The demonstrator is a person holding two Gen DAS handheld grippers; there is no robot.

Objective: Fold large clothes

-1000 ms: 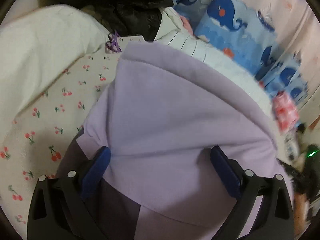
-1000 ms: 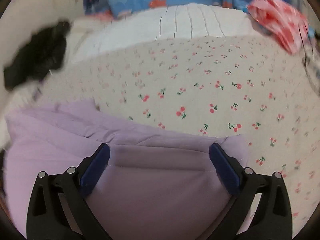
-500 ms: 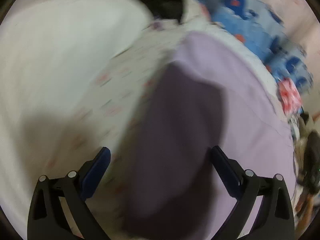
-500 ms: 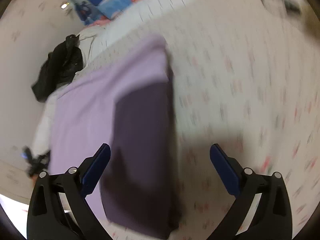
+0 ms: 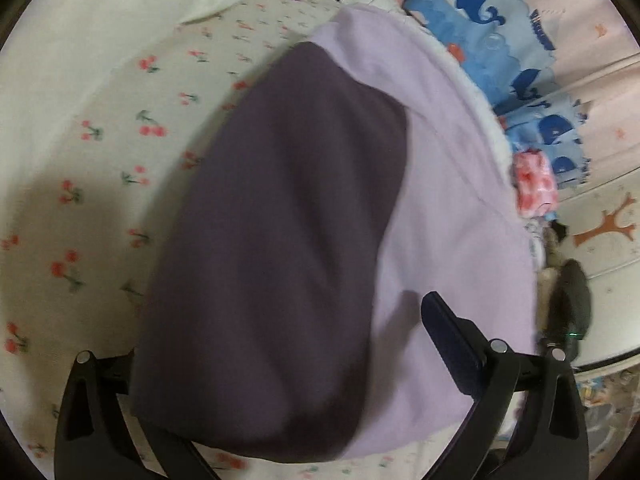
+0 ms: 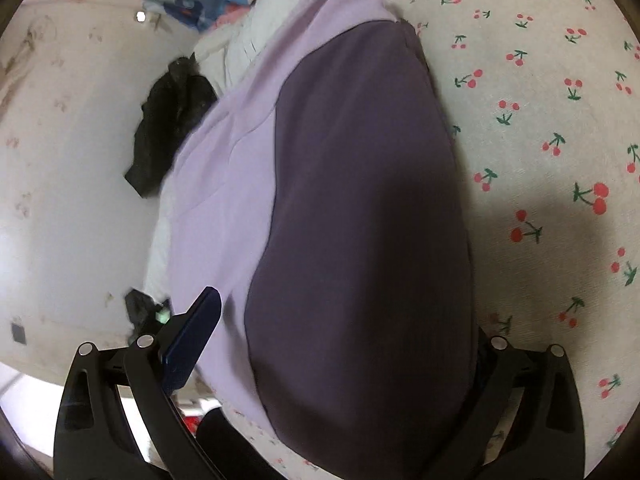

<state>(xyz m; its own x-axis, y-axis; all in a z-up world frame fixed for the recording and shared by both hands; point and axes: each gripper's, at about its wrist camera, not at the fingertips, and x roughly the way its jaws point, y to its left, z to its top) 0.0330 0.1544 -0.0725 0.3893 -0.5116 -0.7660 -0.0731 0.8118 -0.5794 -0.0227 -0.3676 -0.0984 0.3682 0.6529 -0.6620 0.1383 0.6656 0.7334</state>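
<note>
**Purple garment stretched along the bed**

The lavender garment (image 5: 448, 184), with a dark purple panel (image 6: 360, 220), lies lengthwise on the cherry-print bed (image 5: 100, 168), its long axis running away from both cameras. The left tool (image 5: 280, 360) and right tool (image 6: 340, 360) are spread wide, straddling its near end, gripping nothing.

A big two-tone garment of soft fabric (image 5: 448, 184), pale lilac with a dark purple panel (image 6: 360, 220) on top, lies spread long and mostly flat on the bed's cherry-print sheet (image 5: 100, 160), reaching toward the pillows.
</note>
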